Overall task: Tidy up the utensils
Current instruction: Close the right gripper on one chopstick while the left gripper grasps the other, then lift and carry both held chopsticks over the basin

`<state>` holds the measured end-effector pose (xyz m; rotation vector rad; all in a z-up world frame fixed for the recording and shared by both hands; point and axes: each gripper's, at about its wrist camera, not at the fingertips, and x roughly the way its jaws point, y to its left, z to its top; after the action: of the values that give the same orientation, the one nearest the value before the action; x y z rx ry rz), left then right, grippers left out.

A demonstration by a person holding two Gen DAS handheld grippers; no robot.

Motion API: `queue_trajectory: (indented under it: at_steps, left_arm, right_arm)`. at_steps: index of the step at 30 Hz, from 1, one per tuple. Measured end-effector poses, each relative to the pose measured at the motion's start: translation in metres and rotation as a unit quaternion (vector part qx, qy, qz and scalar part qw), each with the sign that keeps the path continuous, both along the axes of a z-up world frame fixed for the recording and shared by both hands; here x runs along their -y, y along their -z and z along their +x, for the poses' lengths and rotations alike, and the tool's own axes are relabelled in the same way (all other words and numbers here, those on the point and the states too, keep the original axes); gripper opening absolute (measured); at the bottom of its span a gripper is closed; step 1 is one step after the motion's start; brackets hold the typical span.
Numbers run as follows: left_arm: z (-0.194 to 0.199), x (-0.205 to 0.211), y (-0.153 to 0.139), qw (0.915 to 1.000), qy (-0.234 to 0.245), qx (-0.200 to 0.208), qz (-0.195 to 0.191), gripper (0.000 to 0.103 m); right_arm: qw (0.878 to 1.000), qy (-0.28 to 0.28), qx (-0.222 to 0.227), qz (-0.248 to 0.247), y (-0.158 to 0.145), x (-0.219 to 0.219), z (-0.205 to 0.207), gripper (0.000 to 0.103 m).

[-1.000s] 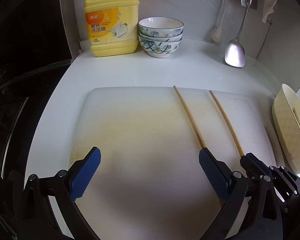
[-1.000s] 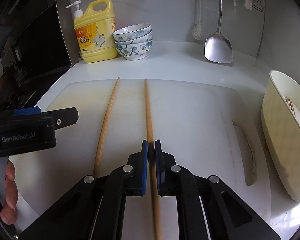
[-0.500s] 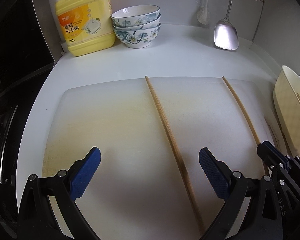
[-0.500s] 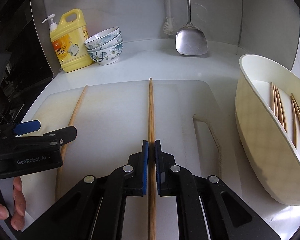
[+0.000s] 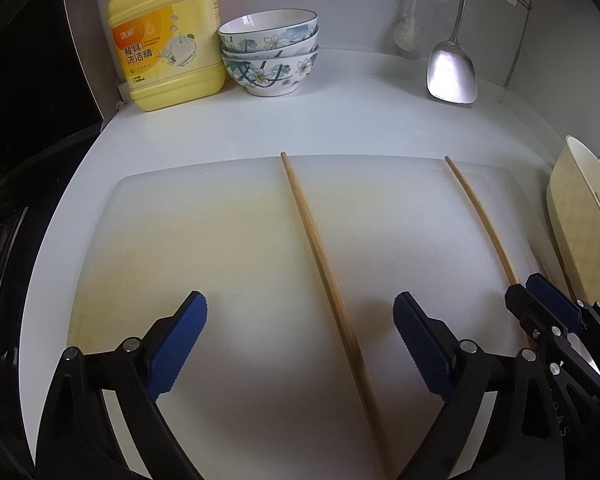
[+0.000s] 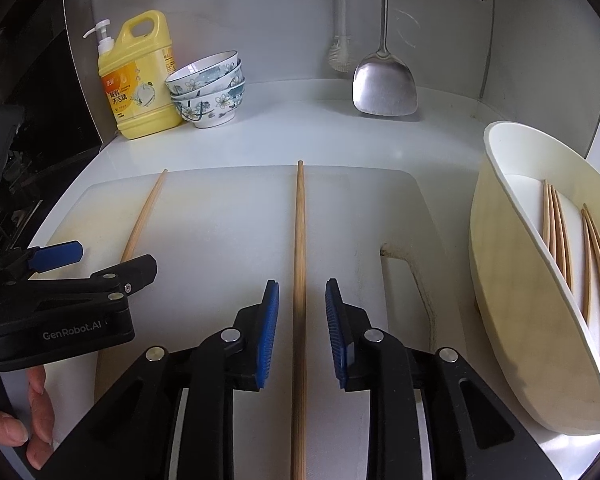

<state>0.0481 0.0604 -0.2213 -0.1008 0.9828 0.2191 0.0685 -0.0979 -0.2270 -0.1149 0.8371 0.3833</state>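
With the right hand-held gripper (image 6: 302, 332) opening around, not pressing, a chopstick (image 6: 299, 280) at frame centre, and the left hand-held gripper (image 5: 300, 350) closing astride another chopstick (image 5: 324, 276), either could be rolled off-grip.

Black gripper (image 6: 302, 330) frames, silver screws, ribbed blue pads (image 6: 270, 332), white "GenRobot.AI" marking.

Soft daylight, sharp pics w/ bent dark edges; glare on the shiny metal spatula (image 6: 384, 86), faint shadows on the white plastic cutting board (image 5: 228, 264).
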Motion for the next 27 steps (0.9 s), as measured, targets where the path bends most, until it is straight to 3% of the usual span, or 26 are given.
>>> queue_trajectory:
  at_steps: [4,7,9,11,14,22,27]
  left_arm:
    - [-0.003,0.008,-0.003,0.9999,0.013,0.007,0.001,0.07]
    - [-0.003,0.009,-0.006,0.9998,0.017,0.012,0.002,0.051]
    - [-0.004,0.009,-0.008,0.9997,0.019,0.013,0.004,0.026]
    - [-0.003,0.008,-0.008,0.9996,0.024,0.013,0.001,0.012]
    - [-0.004,0.006,-0.008,0.9995,0.028,0.014,-0.005,0.007]
    - [-0.016,-0.006,-0.012,0.9979,0.047,0.006,-0.044,0.007]
    - [-0.029,-0.014,-0.023,0.997,0.066,0.003,-0.04,0.007]
  right_arm:
    - [1.0,0.002,0.003,-0.003,0.001,-0.002,0.0,0.022]
    - [1.0,0.002,0.005,-0.006,0.002,-0.005,-0.001,0.01]
    - [1.0,0.003,0.007,-0.01,0.002,-0.006,-0.001,0.006]
    - [1.0,0.006,0.008,-0.011,0.002,-0.007,-0.002,0.006]
    - [1.0,0.011,0.007,-0.009,0.002,-0.007,-0.001,0.006]
    - [0.999,0.024,-0.013,0.023,-0.001,-0.008,-0.007,0.006]
    - [0.999,0.024,-0.022,0.029,-0.01,-0.018,-0.024,0.006]
